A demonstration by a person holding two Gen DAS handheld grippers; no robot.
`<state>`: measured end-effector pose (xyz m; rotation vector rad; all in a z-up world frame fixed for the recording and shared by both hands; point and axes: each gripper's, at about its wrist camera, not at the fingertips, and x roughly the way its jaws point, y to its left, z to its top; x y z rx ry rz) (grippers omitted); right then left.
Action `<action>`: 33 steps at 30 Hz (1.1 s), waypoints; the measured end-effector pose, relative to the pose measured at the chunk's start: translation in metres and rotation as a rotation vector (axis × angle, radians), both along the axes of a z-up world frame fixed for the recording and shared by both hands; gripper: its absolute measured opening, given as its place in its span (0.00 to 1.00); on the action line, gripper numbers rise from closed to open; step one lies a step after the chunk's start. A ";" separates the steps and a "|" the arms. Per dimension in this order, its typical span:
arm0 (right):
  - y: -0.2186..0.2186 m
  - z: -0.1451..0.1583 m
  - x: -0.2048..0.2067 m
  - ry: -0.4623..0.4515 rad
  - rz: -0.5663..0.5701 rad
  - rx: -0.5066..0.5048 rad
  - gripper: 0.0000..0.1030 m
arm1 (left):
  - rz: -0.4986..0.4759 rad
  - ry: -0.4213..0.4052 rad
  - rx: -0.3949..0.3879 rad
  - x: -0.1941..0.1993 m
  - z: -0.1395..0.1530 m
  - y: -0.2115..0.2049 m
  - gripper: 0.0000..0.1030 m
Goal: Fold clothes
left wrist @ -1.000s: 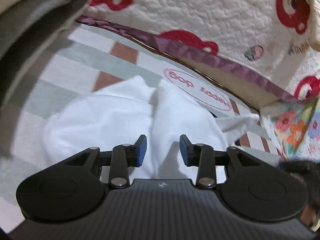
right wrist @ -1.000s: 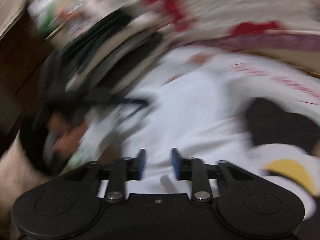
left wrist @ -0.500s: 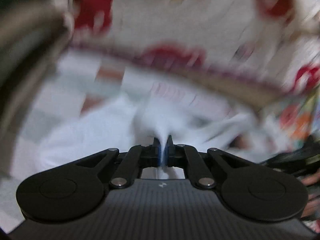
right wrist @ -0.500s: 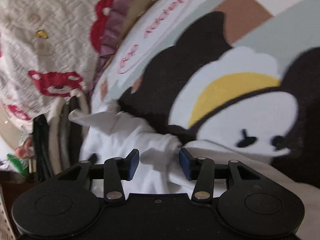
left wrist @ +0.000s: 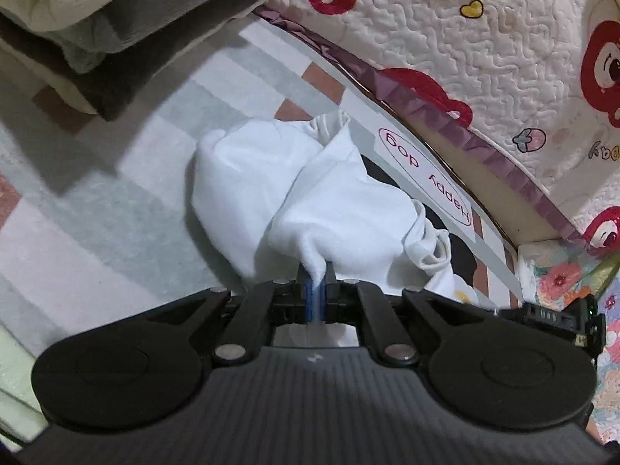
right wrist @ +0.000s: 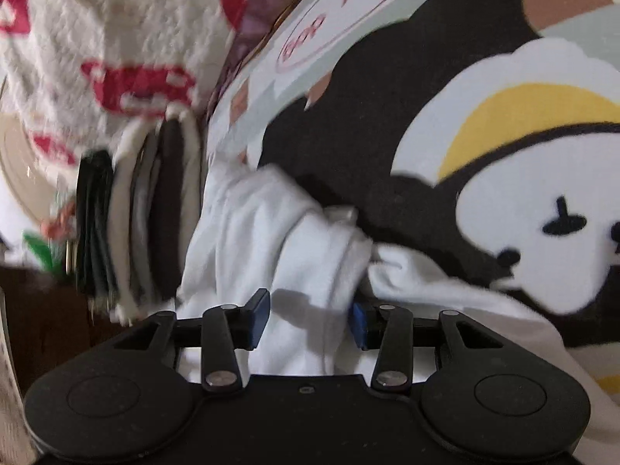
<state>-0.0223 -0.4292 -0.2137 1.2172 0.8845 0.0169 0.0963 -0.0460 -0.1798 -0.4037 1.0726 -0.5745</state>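
White garment [left wrist: 310, 201] lay crumpled on the cartoon dog rug [left wrist: 116, 201], in a loose heap just in front of the quilted bedspread [left wrist: 484, 58] with the red bear print. Part of the heap covered the rug's black dog figure [right wrist: 368, 116]; the "Happy dog" label [left wrist: 426, 178] showed between the garment and the bedspread's purple ruffle trim [left wrist: 426, 104].

Left gripper [left wrist: 317, 290]: blue pads pressed together on a pointed pinch of the white fabric, which rose in a taut peak from the heap to the jaws. A small tail of cloth hung through below the pads.

Right gripper [right wrist: 308, 317]: jaws stood well apart, straddling a thick rolled fold of the same garment [right wrist: 271, 232]. The left pad [right wrist: 260, 317] showed clear of the cloth with a shadow beside it; the right pad [right wrist: 356, 323] lay against or just under the fold's edge — contact could not be told, as the view was somewhat blurred.

Stack of folded clothes [left wrist: 97, 19] sat on the rug just beyond the white garment, close to the bedspread: cream, grey and dark brown layers. In the right wrist view the same stack [right wrist: 147, 213] appeared edge-on, touching or nearly touching the garment's far side.

A floral-patterned fabric [left wrist: 562, 283] showed past the bedspread's corner.
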 end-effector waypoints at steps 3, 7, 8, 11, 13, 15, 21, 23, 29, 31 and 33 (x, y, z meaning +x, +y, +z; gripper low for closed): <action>-0.004 0.003 0.006 -0.065 0.001 -0.002 0.41 | -0.022 -0.026 0.024 -0.007 0.002 -0.002 0.04; -0.001 0.041 0.005 -0.292 0.064 -0.086 0.10 | -0.011 -0.085 -0.063 -0.007 0.015 0.005 0.03; 0.000 0.046 0.004 -0.318 0.079 -0.104 0.08 | -0.007 -0.118 -0.106 -0.009 0.021 0.008 0.03; 0.007 0.045 0.003 -0.297 0.142 -0.132 0.08 | -0.018 -0.201 -0.132 -0.015 0.035 0.008 0.03; 0.012 0.044 0.003 -0.282 0.183 -0.151 0.08 | -0.035 -0.230 -0.086 -0.017 0.039 0.001 0.03; 0.016 0.043 0.003 -0.267 0.224 -0.169 0.08 | -0.051 -0.159 0.011 -0.011 0.026 -0.009 0.04; 0.030 0.040 0.003 -0.222 0.349 -0.225 0.12 | -0.048 0.014 0.011 0.006 -0.002 -0.006 0.04; 0.035 0.039 0.003 -0.207 0.390 -0.243 0.24 | -0.049 0.009 0.011 0.009 -0.004 -0.008 0.04; 0.001 0.054 0.008 -0.293 0.159 -0.298 0.08 | -0.095 -0.213 -0.025 -0.007 0.021 -0.009 0.03; -0.012 0.095 -0.003 -0.445 0.070 -0.327 0.08 | -0.124 -0.472 -0.104 -0.033 0.068 -0.001 0.03; -0.014 0.144 -0.024 -0.616 0.029 -0.410 0.08 | -0.108 -0.530 -0.233 -0.044 0.102 0.006 0.04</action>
